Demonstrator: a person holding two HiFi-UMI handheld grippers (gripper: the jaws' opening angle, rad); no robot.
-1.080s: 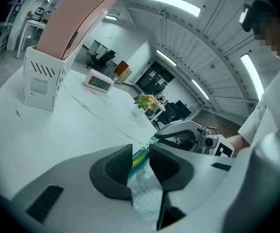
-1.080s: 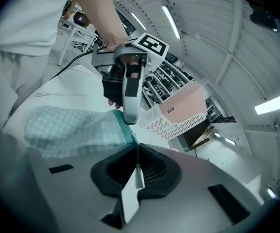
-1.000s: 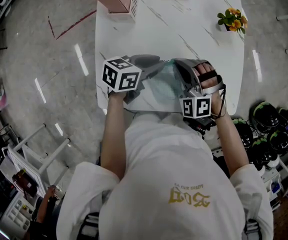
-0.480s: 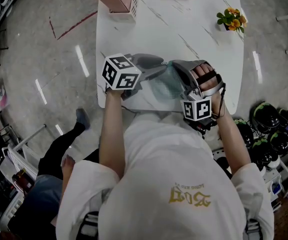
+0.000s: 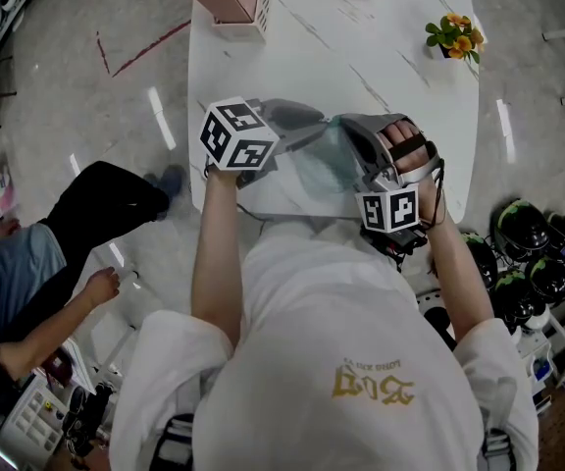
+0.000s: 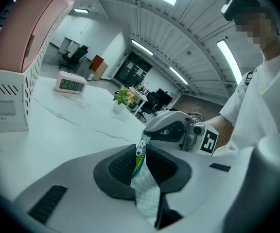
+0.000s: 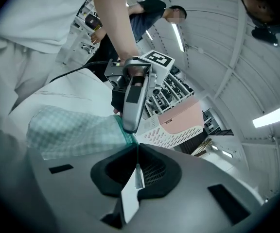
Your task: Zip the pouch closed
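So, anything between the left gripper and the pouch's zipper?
Nothing visible does. The pouch's zipper already sits between the jaws of the left gripper, which have just been closing on it. The right gripper is shut on the pouch's other end.

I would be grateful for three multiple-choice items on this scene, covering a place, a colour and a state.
1. The flowerpot stands: A on the table's far right corner; B on the floor; C on a chair.
2. The pouch is: A red; B pale green checked; C black.
3. The right hand-held gripper is: A wide open; B shut on the pouch; C shut on a cup.
Key: 1A, the head view shows it there; 2B, its fabric shows green checks; 3B, its pads meet on the pouch's edge.
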